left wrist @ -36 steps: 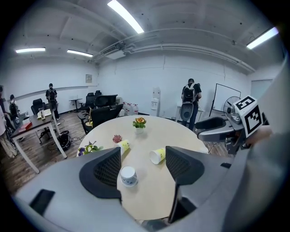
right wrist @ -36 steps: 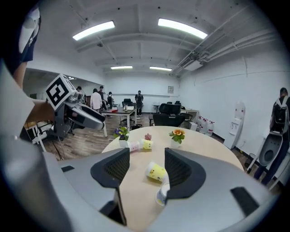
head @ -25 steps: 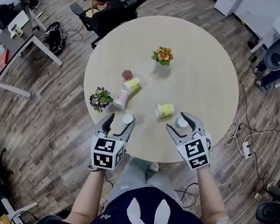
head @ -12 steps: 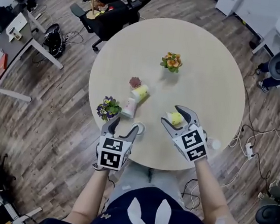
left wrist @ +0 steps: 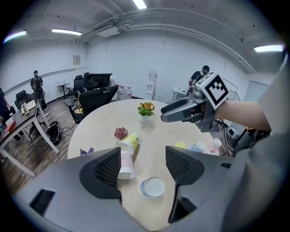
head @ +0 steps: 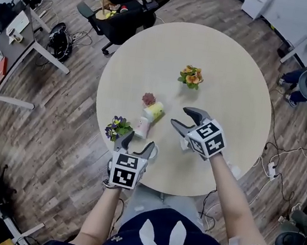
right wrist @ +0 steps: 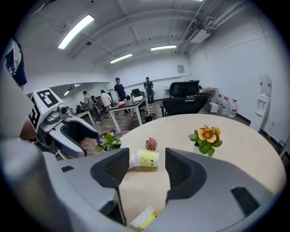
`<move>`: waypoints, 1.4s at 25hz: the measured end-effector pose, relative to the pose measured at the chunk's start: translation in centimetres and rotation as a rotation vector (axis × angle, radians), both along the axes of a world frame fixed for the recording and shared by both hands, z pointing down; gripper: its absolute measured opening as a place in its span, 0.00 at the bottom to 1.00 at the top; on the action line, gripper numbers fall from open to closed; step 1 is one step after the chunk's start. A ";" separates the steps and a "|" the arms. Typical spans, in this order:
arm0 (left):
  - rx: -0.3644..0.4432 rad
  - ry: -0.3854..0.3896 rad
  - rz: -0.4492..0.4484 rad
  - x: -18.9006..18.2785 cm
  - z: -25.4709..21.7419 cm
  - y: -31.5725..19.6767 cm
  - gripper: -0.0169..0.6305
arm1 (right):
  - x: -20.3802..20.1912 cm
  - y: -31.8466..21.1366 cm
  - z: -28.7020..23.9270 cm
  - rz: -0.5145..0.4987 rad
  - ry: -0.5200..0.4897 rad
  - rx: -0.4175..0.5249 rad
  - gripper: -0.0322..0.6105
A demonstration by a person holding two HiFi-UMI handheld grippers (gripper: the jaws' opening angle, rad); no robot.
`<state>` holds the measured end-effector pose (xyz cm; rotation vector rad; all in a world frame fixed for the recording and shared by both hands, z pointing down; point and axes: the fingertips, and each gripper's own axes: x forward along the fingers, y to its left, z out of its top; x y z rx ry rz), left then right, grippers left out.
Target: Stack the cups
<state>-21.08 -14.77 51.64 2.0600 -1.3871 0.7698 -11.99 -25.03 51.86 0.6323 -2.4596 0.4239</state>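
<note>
On the round bench (head: 231, 84), a yellow cup (head: 155, 110) lies on its side just beside the pink succulent (head: 149, 98), with a pink cup (head: 142, 126) lying just past it, toward the person. Farther from the succulent, the left claw (head: 140, 141) hangs released and empty over an upright white cup (left wrist: 152, 186). The right claw (head: 179, 118) is closing, with another yellow-printed cup (right wrist: 145, 219) lying low between its jaws, not gripped.

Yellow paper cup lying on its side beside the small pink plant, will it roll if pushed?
Likely yes: the yellow paper cup lies on its side on the smooth round table, and its taper would probably curve its path. It looks thin and light, so a hard squeeze may dent it.
</note>
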 end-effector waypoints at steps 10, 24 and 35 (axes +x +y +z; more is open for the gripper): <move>-0.055 -0.010 -0.049 0.0 2.2 -3.0 0.49 | -3.5 -3.6 7.0 -0.204 0.033 -0.135 0.43; -0.156 -0.028 -0.059 0.3 4.8 -4.8 0.49 | -6.2 -3.7 13.9 -0.418 0.105 -0.304 0.39; -0.189 -0.098 -0.052 -0.8 7.1 -6.2 0.49 | -6.0 -2.9 13.2 -0.425 0.089 -0.258 0.14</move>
